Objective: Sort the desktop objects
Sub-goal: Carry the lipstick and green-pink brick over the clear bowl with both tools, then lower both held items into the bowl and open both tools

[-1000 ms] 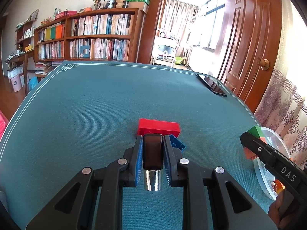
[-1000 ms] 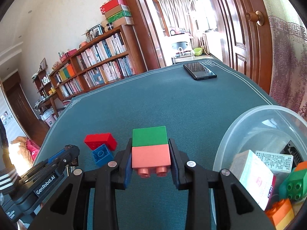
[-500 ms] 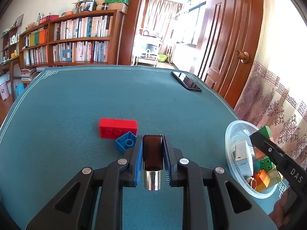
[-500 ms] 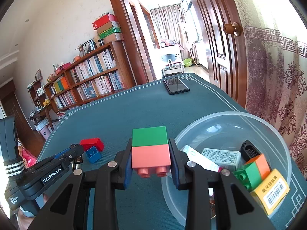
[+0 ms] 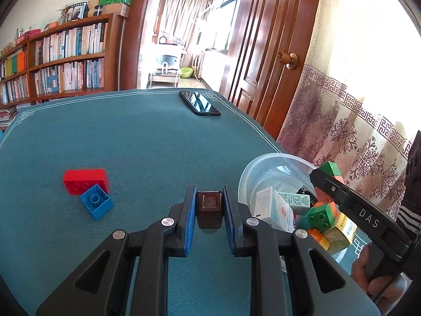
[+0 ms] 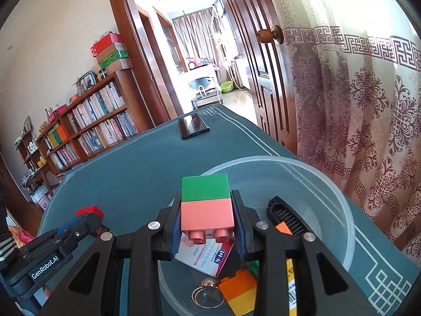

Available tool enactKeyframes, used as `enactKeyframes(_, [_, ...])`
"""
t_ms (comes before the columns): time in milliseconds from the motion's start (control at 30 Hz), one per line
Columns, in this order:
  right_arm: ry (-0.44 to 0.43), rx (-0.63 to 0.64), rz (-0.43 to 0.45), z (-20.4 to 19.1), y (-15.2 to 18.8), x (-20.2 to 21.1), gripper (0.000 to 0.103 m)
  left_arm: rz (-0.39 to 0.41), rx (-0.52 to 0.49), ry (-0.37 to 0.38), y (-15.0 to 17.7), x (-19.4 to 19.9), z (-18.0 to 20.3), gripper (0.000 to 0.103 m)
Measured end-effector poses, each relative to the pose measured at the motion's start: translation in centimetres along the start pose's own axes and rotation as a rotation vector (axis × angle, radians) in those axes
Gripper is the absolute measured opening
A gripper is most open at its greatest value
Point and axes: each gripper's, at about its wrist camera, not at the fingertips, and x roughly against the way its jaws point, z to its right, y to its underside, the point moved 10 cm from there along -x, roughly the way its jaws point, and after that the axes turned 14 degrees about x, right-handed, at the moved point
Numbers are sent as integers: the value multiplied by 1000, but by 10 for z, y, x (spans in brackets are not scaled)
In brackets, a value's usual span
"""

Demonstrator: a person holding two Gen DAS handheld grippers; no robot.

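My right gripper point(image 6: 206, 222) is clamped on a green and pink block stack point(image 6: 205, 205), which hangs above the clear plastic bowl point(image 6: 334, 197), over the small boxes and bricks inside it. My left gripper point(image 5: 209, 212) is closed on a small dark brown lipstick-like tube point(image 5: 209, 208), just left of the bowl. A red brick point(image 5: 85, 180) and a blue brick point(image 5: 96, 205) lie touching on the green table cover point(image 5: 136, 137), well to its left.

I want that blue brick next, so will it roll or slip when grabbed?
The small blue plastic brick looks rigid and boxy, so it probably won't roll. It lies tilted against the red plastic brick, so it may tip flat when nudged. Its smooth sides could slip.
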Motion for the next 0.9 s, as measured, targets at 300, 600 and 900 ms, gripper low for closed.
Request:
enactKeyframes(300, [61,-51,7,33,2,6,37,-38,-83,39,11,-13,46,22])
enactKeyframes(600, [70,-77,-3,54,8,8,37,-22,-126,46,6,-26,76,24])
enactKeyframes(900, [34,-91,-14,60,15,8,38,-54,-93,116,5,-43,97,27])
